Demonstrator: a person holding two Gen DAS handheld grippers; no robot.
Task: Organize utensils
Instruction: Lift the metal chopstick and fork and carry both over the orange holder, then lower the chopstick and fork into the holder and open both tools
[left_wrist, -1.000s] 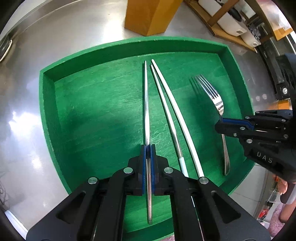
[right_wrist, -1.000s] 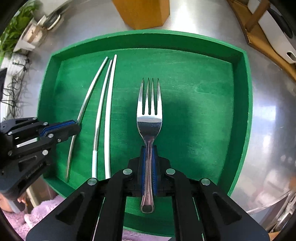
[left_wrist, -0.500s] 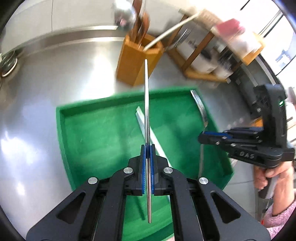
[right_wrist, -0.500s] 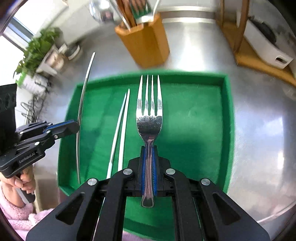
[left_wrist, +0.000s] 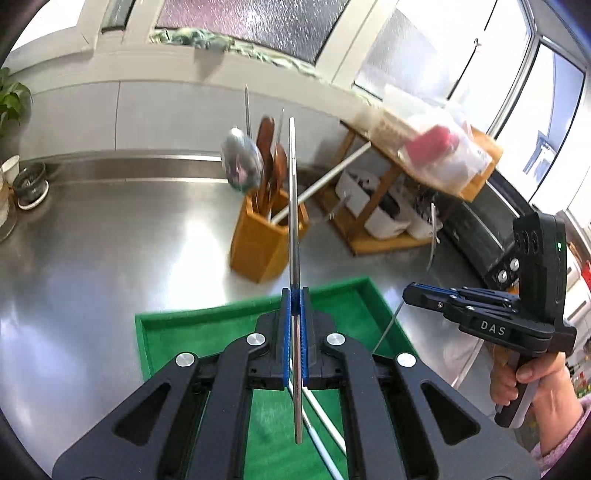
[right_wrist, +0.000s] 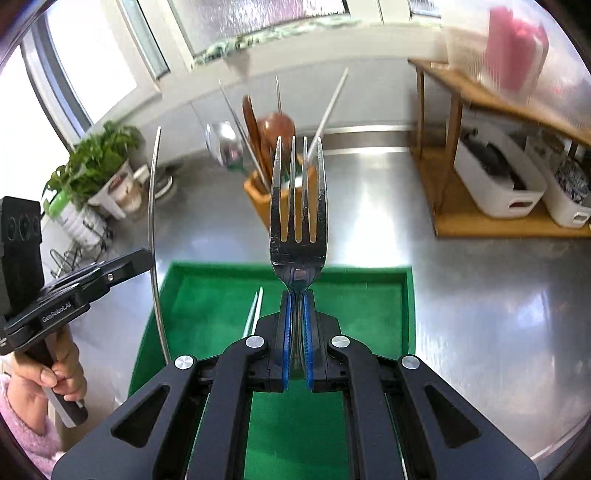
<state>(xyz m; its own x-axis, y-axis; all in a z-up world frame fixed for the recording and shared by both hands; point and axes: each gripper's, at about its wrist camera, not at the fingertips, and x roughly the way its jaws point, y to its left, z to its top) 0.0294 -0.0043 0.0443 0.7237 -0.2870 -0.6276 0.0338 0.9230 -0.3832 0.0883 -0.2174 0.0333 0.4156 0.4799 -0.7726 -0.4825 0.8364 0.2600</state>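
Left gripper (left_wrist: 294, 295) jaws clamp a thin steel chopstick (left_wrist: 293, 206); right gripper (right_wrist: 296, 299) jaws pinch a shiny fork (right_wrist: 297, 221), with perhaps wooden spoons in the block (right_wrist: 273, 199) ahead.

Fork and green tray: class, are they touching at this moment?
Apart. The right wrist view shows the fork clamped in the right gripper, lifted above the green tray, tines pointing toward the wooden holder.

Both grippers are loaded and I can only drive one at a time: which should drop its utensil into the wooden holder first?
Probably right. The right gripper holds the fork with the wooden holder straight behind its tines. The left gripper with its metal chopstick also faces the holder, slightly offset, so the margin is small.
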